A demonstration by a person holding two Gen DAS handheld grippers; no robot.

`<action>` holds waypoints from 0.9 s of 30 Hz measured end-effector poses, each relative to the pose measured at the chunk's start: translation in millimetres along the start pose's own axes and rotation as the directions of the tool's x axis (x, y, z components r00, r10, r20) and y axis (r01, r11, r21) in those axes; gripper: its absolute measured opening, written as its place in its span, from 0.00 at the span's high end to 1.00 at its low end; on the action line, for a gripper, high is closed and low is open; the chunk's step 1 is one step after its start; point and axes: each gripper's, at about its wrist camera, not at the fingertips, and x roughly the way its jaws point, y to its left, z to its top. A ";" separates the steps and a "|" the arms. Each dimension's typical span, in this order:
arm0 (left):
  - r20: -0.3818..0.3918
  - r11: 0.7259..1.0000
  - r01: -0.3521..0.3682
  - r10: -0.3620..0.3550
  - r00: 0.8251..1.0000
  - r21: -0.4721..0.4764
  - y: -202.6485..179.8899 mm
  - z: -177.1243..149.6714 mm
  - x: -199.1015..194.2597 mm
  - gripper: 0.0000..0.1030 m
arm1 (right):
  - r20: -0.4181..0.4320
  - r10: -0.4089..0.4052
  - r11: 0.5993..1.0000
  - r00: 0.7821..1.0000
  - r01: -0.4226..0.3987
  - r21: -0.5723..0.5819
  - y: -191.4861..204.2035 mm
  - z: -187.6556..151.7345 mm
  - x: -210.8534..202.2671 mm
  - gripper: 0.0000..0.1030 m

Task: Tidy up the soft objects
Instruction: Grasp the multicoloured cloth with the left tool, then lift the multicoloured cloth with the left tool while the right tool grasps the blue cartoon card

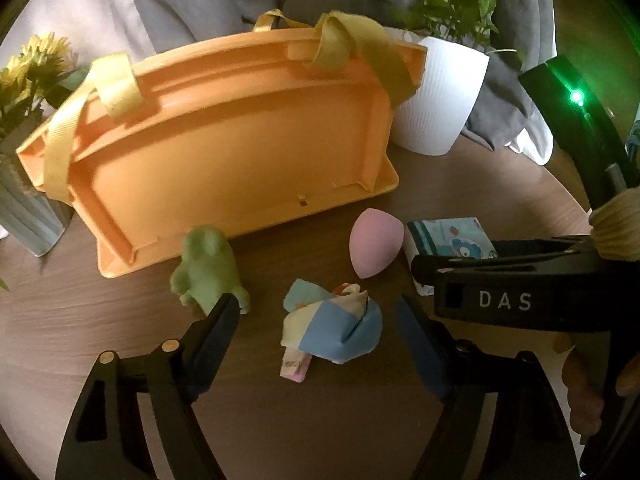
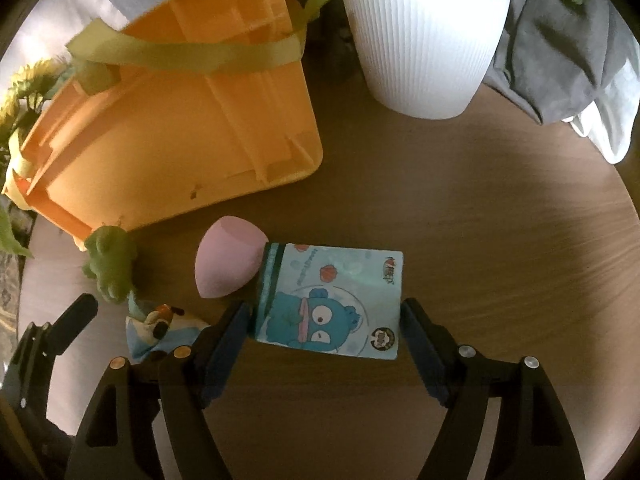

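While both jaws stand apart, tissue pack (image 2: 328, 300) lies between right claw (image 2: 324, 322).

Round wooden table (image 2: 500, 208), grey fabric (image 2: 560, 60) behind.

white plant pot (image 2: 424, 36), sunflowers (image 1: 30, 64), grey cloth (image 2: 560, 56)

The right gripper (image 2: 324, 320) hung over a brown wooden table (image 2: 500, 240) with its jaws spread, the blue pads flanking the near end of a light-blue tissue pack (image 2: 332, 300) printed with a cartoon creature; neither pad pressed on it; a pink egg-shaped sponge (image 2: 228, 260) lay touching the pack's far left corner; a green plush figure (image 2: 110, 264) sat further left, beside an orange basket (image 2: 180, 128) tipped on its side with yellow-green straps; a white ribbed pot (image 2: 424, 32) stood behind.
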 end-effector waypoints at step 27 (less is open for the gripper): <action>0.035 0.997 0.018 -0.015 0.999 -0.072 5.7 1.9 -18.9 0.53 | 0.038 0.025 1.000 0.999 -0.025 -0.003 -3.5 -9.1 -10.9 0.27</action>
